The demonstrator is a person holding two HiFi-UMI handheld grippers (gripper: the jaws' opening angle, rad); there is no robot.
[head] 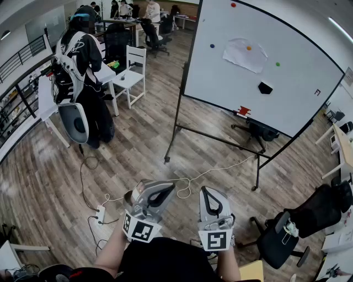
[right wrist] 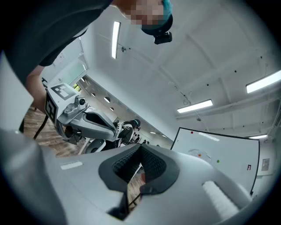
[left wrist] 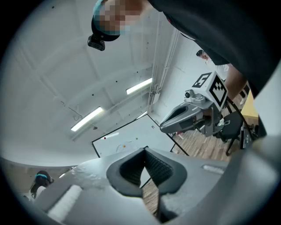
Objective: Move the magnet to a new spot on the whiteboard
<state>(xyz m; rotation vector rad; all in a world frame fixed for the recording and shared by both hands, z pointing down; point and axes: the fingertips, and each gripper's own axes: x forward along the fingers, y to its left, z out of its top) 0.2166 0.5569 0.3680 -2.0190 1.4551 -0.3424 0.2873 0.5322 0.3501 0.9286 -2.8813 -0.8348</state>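
The whiteboard [head: 287, 60] stands on a wheeled frame ahead and to the right, well away from both grippers. On it are a red magnet [head: 233, 5], a blue magnet [head: 212, 45], a green magnet [head: 277, 64] and an orange magnet [head: 249, 48] that pins a sheet of paper [head: 242, 56]. My left gripper [head: 144, 190] and right gripper [head: 205, 190] are held low and close to the body, side by side. Both are shut with nothing between their jaws. The board [left wrist: 125, 139] also shows small beyond the left jaws, and the same board [right wrist: 219, 151] to the right of the right jaws.
A black eraser [head: 265, 87] sticks to the board and a red object [head: 243, 110] rests on its ledge. A white chair [head: 132, 74], a person with equipment [head: 83, 82], floor cables [head: 182, 184] and black office chairs [head: 287, 237] stand around.
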